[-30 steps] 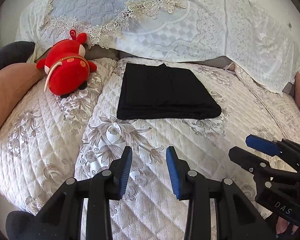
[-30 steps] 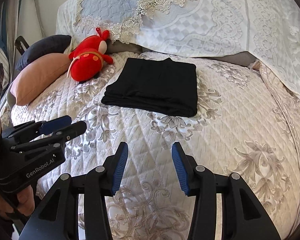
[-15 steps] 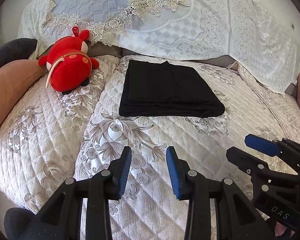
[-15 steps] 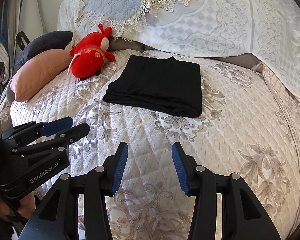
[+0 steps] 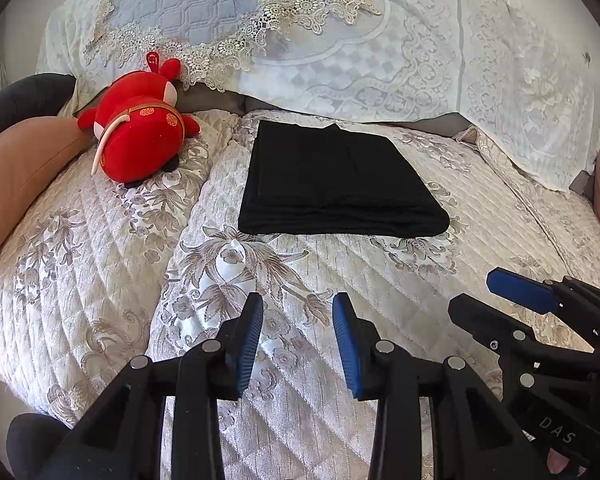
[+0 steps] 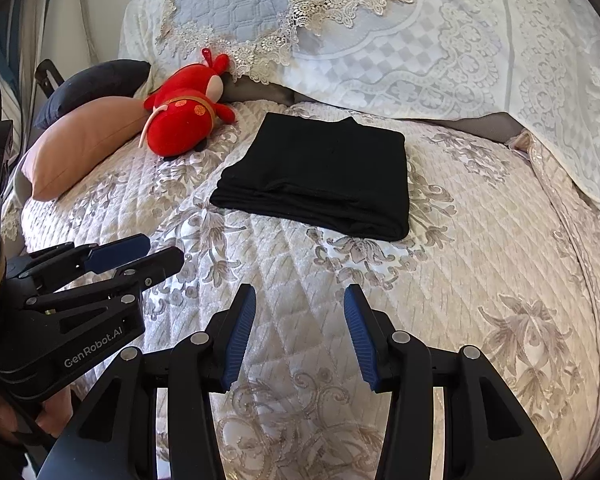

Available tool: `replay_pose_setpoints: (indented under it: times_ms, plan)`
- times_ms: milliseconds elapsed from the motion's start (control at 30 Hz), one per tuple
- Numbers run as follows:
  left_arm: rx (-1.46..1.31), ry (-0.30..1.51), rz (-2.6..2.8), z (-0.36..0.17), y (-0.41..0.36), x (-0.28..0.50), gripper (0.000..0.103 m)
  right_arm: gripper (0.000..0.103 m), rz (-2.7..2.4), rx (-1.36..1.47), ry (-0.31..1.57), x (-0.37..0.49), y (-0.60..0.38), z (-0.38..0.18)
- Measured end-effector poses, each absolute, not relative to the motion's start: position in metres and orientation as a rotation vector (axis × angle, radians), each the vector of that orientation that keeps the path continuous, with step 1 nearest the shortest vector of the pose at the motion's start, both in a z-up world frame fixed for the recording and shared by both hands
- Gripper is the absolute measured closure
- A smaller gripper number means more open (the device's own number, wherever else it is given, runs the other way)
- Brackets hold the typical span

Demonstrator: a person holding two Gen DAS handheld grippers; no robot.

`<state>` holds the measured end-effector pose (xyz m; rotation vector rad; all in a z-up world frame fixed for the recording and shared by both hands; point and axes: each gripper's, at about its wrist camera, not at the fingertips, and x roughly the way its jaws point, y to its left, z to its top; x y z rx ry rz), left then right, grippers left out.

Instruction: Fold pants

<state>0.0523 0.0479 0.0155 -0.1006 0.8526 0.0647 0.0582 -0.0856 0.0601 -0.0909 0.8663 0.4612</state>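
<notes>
Both our left gripper (image 5: 298, 338) and right gripper (image 6: 300, 332) gape apart, empty, above the quilted floral bedspread (image 5: 300, 272); folded black pants (image 5: 336, 182) at twelve o'clock, red plush toy (image 5: 140, 140) at ten.

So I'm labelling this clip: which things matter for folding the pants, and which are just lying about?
Job: black pants, folded on the quilt; left tongs and right tongs, both open.
Lying about: red plush toy, orange pillow, dark pillow.

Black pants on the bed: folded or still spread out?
Folded. The black pants lie as a compact rectangle with stacked layers along the near edge, neither gripper touching them.
</notes>
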Motion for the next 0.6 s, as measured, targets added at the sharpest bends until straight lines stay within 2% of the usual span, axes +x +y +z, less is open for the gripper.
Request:
replay_pose_setpoints:
  times_ms: [600]
  plan:
    - [-0.086,0.847,0.075,0.0199,0.0465,0.0490,0.065,0.056,0.471,-0.101,0.851,0.0549,-0.0830,0.0647]
